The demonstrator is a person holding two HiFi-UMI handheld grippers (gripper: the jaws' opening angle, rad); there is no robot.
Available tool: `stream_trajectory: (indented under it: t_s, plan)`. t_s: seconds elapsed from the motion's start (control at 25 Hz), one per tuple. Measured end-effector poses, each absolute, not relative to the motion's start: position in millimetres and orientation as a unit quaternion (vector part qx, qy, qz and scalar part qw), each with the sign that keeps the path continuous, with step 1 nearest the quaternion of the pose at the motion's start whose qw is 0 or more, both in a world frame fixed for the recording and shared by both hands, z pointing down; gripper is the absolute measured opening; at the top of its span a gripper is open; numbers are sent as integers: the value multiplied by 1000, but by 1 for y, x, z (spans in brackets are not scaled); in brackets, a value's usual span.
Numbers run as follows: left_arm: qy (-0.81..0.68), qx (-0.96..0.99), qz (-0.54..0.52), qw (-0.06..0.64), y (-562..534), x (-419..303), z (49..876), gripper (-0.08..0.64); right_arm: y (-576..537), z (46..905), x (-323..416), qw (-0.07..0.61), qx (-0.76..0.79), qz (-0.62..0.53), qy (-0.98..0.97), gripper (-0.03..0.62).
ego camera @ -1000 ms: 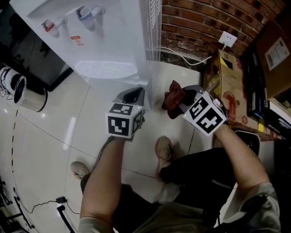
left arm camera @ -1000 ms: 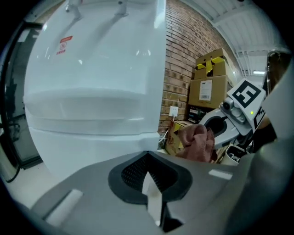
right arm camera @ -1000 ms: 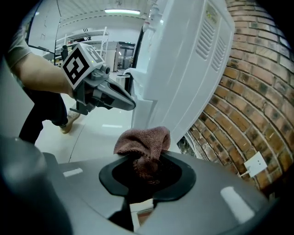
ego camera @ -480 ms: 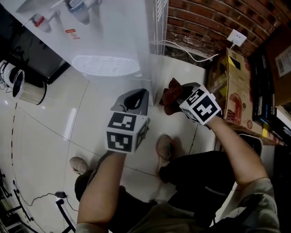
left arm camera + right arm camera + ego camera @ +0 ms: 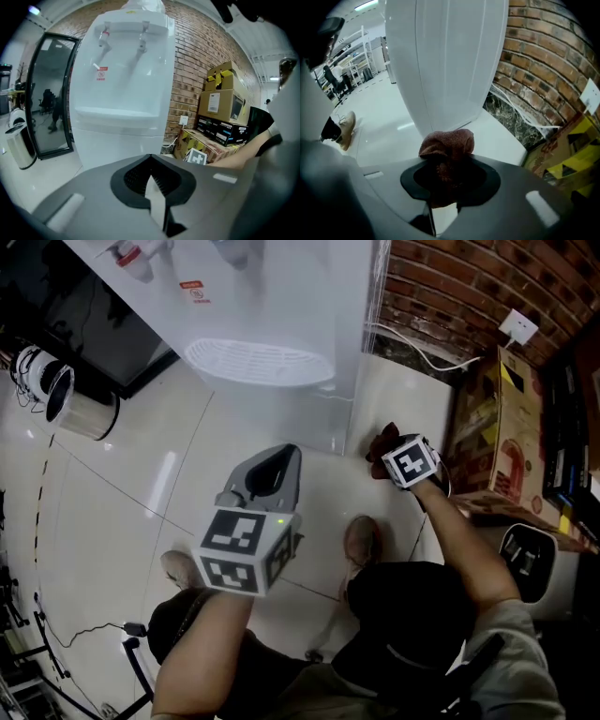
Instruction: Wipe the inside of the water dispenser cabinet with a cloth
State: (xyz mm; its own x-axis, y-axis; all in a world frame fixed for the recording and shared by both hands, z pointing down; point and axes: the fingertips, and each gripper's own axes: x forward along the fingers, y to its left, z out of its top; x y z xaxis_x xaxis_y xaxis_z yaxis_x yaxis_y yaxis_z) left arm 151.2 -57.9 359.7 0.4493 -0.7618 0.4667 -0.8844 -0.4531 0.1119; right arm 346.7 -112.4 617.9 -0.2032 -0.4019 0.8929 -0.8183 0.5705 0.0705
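right tongs [image 5: 382, 452] – sunk low beside water dispenser [image 5: 272, 296], clamped on cloth [image 5: 384, 437], jaws just eased slightly | left tongs [image 5: 272, 467] – shut, empty, lifted | wiping apparently not begun

The left arm [image 5: 211, 643] is bare, bent at the elbow and raised in front of the body. Its hand-held gripper [image 5: 284, 454] points forward and a little downward, with the marker cube [image 5: 239, 551] nearest the camera. In the left gripper view the left hand-held gripper [image 5: 151, 177] has its jaws pressed together with nothing between them.

The right arm [image 5: 461, 535], also bare, is stretched farther out and lower, wrist bent so that its hand-held gripper [image 5: 385, 448] points steeply down, its marker cube [image 5: 410, 463] facing up. The right hand-held gripper [image 5: 446, 165] clamps a bunched reddish-brown cloth [image 5: 447, 143]. Its jaws have just been opening slightly, yet the cloth sits gripped between them.
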Motion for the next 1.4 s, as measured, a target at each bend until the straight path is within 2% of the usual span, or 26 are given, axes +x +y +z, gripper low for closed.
stream_trajectory:
  t_s: [0.28, 0.36, 0.44, 0.64, 0.8, 0.92, 1.04, 1.16, 1.24, 1.32, 1.4]
  plan:
    - [-475, 837, 197, 187, -52, 148, 384, 0, -119, 673, 324, 478, 398, 266, -737, 123]
    - [-471, 838, 197, 189, -54, 150, 386, 0, -118, 689, 321, 480, 387, 289, -732, 153]
    - [-467, 843, 200, 178, -56, 154, 386, 0, -119, 698, 326, 481, 387, 305, -725, 223]
    - [-470, 846, 185, 169, -55, 151, 373, 0, -119, 665, 342, 442, 414, 307, -734, 241]
    - [-473, 854, 155, 151, -44, 152, 337, 0, -124, 585, 348, 393, 434, 283, -760, 184]
    - [-468, 867, 128, 111, -29, 156, 303, 0, -132, 492, 357, 373, 452, 238, -774, 104]
    - [-478, 863, 124, 104, -12, 139, 293, 0, -131, 391, 345, 347, 466, 169, -797, 34]
    - [-480, 865, 102, 101, -6, 131, 274, 0, -121, 300, 330, 286, 493, 104, -815, 15]
    - [-480, 868, 82, 96, -5, 126, 255, 0, -109, 256, 321, 204, 525, 95, -821, 15]
    - [-491, 864, 63, 94, -7, 118, 242, 0, -95, 230, 311, 124, 547, 98, -822, 14]
    - [-506, 855, 47, 100, -11, 108, 236, 0, -79, 224, 301, 97, 551, 89, -824, 14]
